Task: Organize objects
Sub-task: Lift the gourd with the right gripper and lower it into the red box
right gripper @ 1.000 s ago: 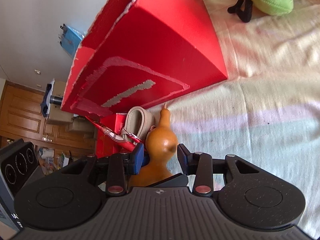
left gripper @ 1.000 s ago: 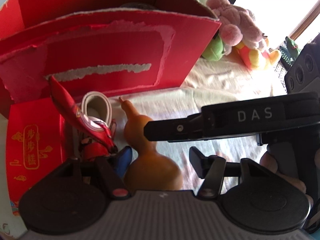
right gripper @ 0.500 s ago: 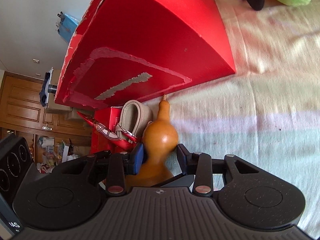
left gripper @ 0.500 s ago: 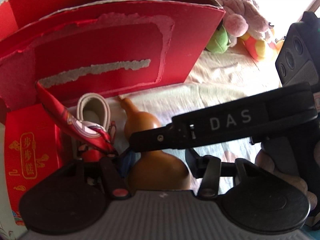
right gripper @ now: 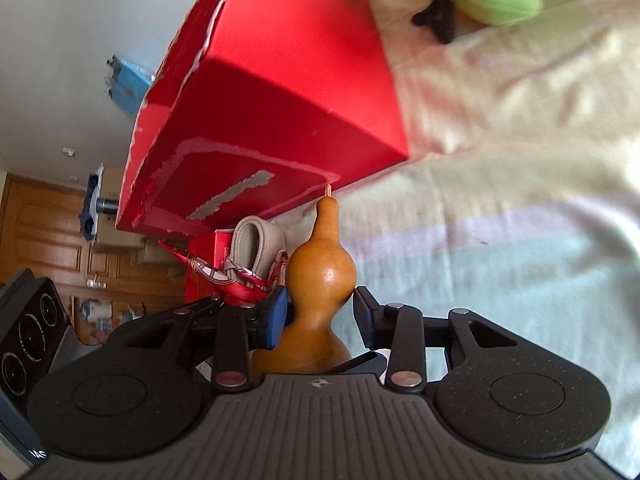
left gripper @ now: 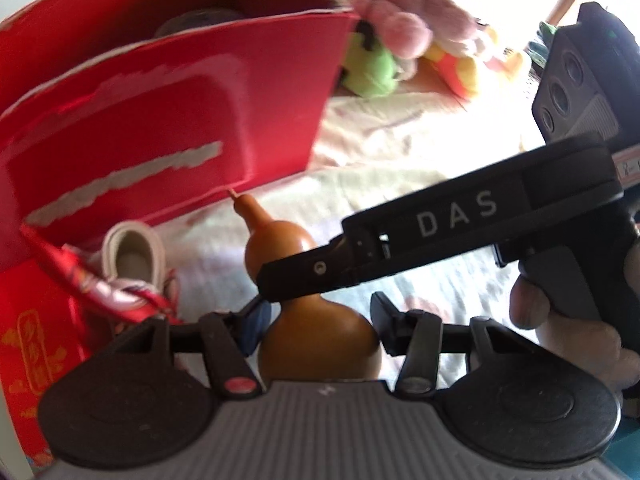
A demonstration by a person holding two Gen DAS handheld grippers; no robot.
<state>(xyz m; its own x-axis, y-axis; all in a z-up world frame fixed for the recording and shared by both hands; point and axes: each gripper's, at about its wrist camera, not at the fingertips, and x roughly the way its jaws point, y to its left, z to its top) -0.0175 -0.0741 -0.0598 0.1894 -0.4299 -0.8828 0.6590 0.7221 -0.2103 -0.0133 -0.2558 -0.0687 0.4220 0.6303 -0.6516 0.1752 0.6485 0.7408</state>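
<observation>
Straddling the brown gourd at its narrow waist, the right gripper has its blue-padded finger against one side of the gourd, while the other pad seems to meet the far side, so the gourd looks pinched, though that second contact is hard to confirm. This gripper tilts down toward the pale bedsheet, and in the left wrist view it crosses the frame as a black bar reaching the gourd's waist, with a person's hand wrapped around its handle.

The left gripper points steeply down with its fingers spread either side of the gourd's round lower bulb; whether the pads actually press on it cannot be told, since the bulb's base is cut off by the gripper body.

The gourd stands upright on the sheet, its stem tip just in front of the large red box. Beside it lie a beige rolled strap with a red patterned ribbon and a smaller red carton. Beyond the box, blurred plush toys rest on the bed.
</observation>
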